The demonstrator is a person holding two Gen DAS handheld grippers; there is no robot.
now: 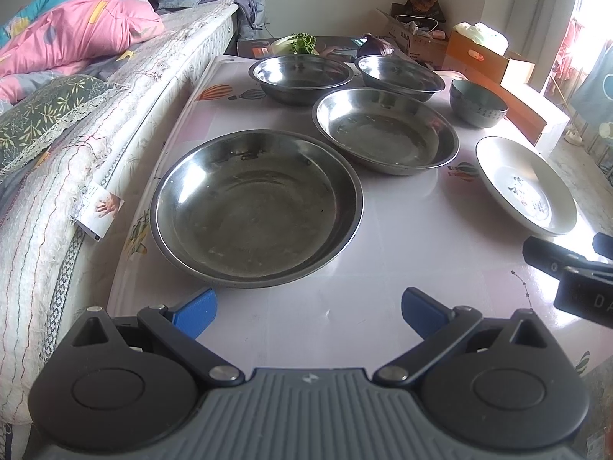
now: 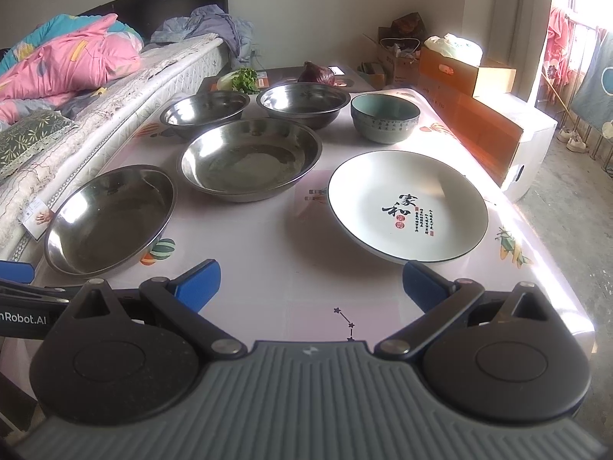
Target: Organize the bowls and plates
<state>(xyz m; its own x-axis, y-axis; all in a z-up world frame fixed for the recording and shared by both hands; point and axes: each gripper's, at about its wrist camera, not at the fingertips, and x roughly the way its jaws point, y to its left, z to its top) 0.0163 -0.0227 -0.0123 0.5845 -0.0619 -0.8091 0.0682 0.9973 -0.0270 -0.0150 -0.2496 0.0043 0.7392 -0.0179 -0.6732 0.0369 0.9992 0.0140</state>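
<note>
On the table (image 1: 345,306) lie two shallow steel plates, a near one (image 1: 256,209) (image 2: 111,220) and a farther one (image 1: 385,130) (image 2: 251,159). Behind them stand two steel bowls, left (image 1: 300,76) (image 2: 205,111) and right (image 1: 398,76) (image 2: 302,103). A grey-green ceramic bowl (image 1: 477,103) (image 2: 385,117) and a white ceramic plate with black characters (image 1: 525,184) (image 2: 408,207) are on the right. My left gripper (image 1: 308,310) is open and empty before the near steel plate. My right gripper (image 2: 311,281) is open and empty before the white plate.
A bed with a mattress (image 1: 76,176) and pink quilt (image 1: 76,34) runs along the table's left side. Greens (image 1: 302,43) and a purple vegetable (image 1: 375,46) lie behind the bowls. Cardboard boxes (image 2: 471,115) stand right of the table. The right gripper's body (image 1: 578,276) shows at the left wrist view's right edge.
</note>
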